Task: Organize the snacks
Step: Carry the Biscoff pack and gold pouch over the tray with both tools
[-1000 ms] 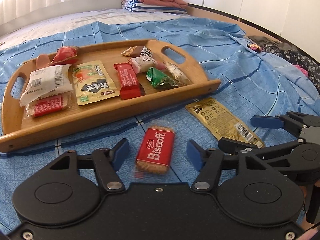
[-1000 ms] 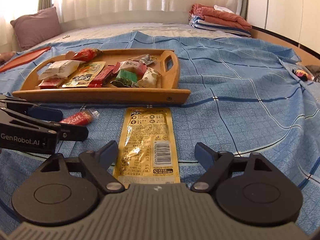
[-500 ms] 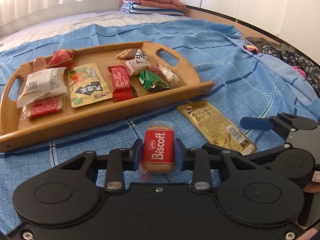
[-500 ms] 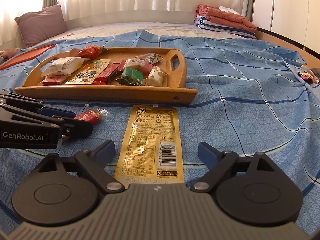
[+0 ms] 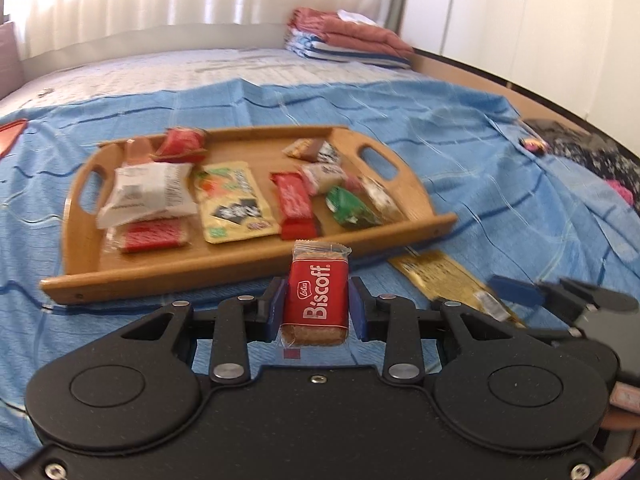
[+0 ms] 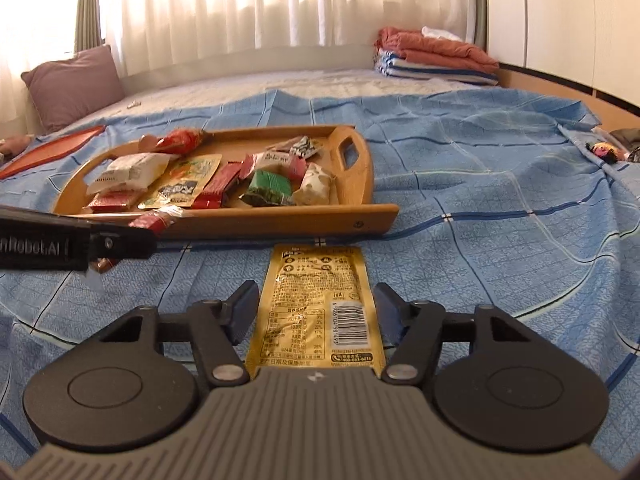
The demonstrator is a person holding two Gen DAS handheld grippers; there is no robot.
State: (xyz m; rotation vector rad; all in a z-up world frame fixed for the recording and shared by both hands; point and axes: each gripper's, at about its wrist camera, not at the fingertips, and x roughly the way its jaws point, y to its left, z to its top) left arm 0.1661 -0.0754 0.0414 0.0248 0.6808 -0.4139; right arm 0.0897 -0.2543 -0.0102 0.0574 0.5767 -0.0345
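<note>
Clamping the Biscoff biscuit (image 5: 316,300) in my left hand-held gripper (image 5: 316,312), my right hand-held gripper (image 6: 316,312) closing astride the gold packet (image 6: 316,300) on the blue bedspread (image 6: 480,200).

Daylight pours through the curtains (image 6: 280,4) along the top of both frames, blown out to near white, strongest at upper left. The bed sheet (image 6: 480,184) is evenly and brightly lit, with only soft, short shadows under the tray (image 6: 280,222) rim. Left wrist view is smeared by motion blur: tray (image 5: 240,272) snacks and sheet lines are soft, while the Biscoff pack (image 5: 316,300) at centre stays sharp. Right wrist view is crisper. Fisheye bends straight lines and leaves dark corners at the frame edges
</note>
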